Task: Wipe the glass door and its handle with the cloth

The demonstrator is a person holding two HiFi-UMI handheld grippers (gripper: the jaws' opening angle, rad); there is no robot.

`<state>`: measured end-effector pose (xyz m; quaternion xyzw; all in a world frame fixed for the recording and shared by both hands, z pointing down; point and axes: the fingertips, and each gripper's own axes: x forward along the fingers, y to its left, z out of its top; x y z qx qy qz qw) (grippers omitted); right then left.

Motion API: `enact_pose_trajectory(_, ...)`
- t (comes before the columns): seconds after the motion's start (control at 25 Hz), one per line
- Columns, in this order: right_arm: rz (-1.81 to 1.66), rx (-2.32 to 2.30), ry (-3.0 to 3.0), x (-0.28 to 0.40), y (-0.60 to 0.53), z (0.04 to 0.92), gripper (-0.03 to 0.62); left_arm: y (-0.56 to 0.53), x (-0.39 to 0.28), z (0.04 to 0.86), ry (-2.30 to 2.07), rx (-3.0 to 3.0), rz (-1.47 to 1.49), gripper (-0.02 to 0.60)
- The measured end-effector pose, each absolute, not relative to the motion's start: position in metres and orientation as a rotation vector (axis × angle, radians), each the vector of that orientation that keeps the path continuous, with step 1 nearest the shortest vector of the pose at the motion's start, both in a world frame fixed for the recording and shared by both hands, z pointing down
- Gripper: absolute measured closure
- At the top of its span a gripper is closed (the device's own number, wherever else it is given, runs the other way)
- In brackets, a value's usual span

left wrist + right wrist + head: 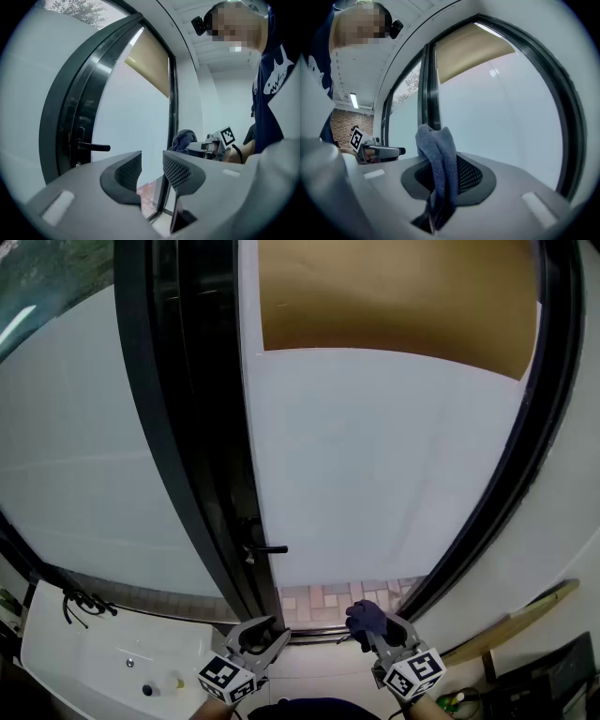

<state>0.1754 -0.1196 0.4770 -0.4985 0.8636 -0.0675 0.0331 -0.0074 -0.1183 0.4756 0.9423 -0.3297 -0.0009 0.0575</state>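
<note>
The frosted glass door (384, 456) fills the head view in its black frame (178, 427), and its black lever handle (265, 548) juts out at the frame's lower left. My right gripper (367, 622) is low in front of the door, shut on a blue cloth (366, 618) that bunches up between its jaws (438, 159). My left gripper (261, 637) hovers below the handle with nothing in its small gap (151, 171). From the left gripper view the handle (93, 146) is to the left and the cloth (183, 139) to the right.
A tan roller blind (394, 296) covers the top of the door. A white basin or counter (112, 652) with a black cable lies at lower left. A wooden stick (511, 620) and dark items lean at lower right. Tiled floor (337, 596) shows beneath the door.
</note>
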Motion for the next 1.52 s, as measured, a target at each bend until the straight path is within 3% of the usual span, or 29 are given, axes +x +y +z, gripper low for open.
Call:
enact_pose_trajectory(0.92,0.099,-1.193,2.967,-0.015,-0.224,0.43,0.523,-0.13,-0.11,0.476,-1.04,2.824,-0.033,0.443)
enact_pose_trajectory(1.52,0.777,-1.212,3.294,-0.107,-0.333,0.445,0.524,-0.141,-0.128,0.477,-1.117,2.775,-0.053,0.443)
